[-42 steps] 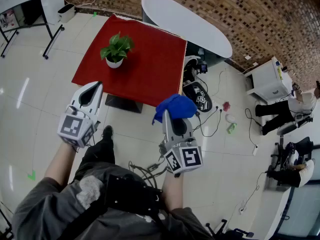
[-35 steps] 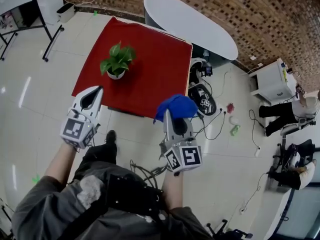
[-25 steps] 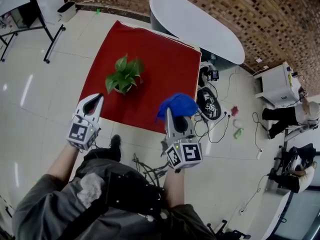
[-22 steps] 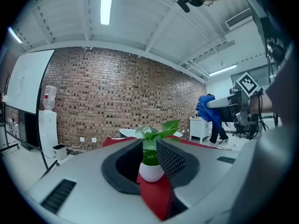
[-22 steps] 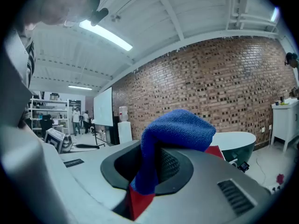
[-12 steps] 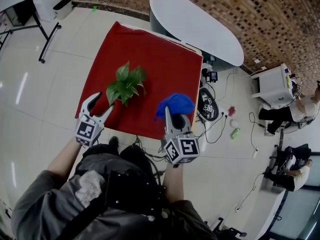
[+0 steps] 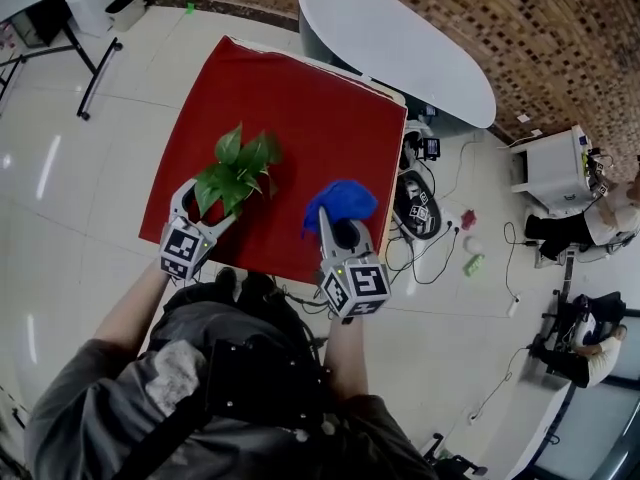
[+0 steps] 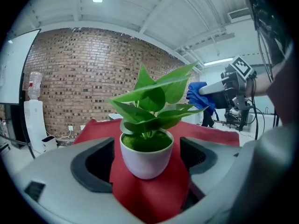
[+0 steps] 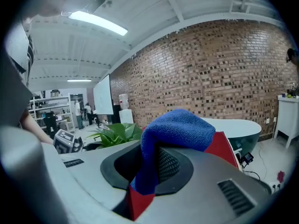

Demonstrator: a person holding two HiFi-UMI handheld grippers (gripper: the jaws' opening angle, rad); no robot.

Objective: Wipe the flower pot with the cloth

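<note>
A white flower pot (image 8: 146, 155) with a green leafy plant (image 7: 235, 171) stands near the front edge of the red table (image 7: 300, 88). My left gripper (image 7: 204, 209) has just been opening its jaws. They now stand wide on either side of the pot, and the dark pads (image 8: 93, 164) do not touch it. From the head view the leaves hide the pot. My right gripper (image 7: 335, 220) is shut on a blue cloth (image 7: 341, 199), held above the table's front edge to the right of the plant. The cloth (image 9: 180, 129) bulges out over the jaws.
A white oval table (image 7: 400, 43) stands behind the red one, against a brick wall. Cables and small items (image 7: 415, 203) lie on the tiled floor to the right. A white cabinet (image 7: 555, 168) and seated people are at the far right.
Both grippers have moved forward and down to the table's front edge. The left jaws went from shut to wide open and now flank the pot. The right still grips the cloth.
</note>
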